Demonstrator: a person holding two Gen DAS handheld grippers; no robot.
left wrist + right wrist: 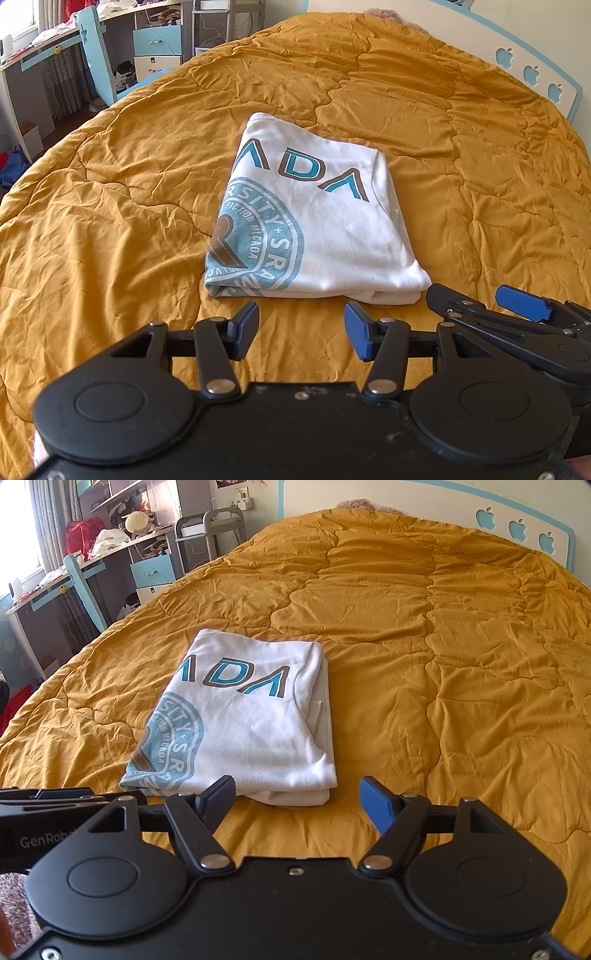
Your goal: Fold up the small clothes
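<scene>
Left wrist view looked along the left gripper, whose two blue-padded fingers stood spread apart with nothing between them. Just ahead of its fingertips, and a little toward its right finger, lay the white T-shirt, folded into a compact rectangle on the mustard quilt. The shirt's print faced up (teal and brown letters reading "ADA" above a round teal badge). The right gripper showed at the lower right of this view, close beside the left one and near the shirt's near right corner; its fingers were parted too.

In the right wrist view, the right gripper was likewise spread wide and empty, hovering over the quilt. The T-shirt sat just ahead and to the left of its left finger, the folded layers visible along the shirt's right and near edges. Whether that finger touched the cloth was hard to tell, as the tip overlapped the shirt's near edge. Beyond the quilt stood a white headboard with blue apple cutouts, and far left a cluttered desk.
</scene>
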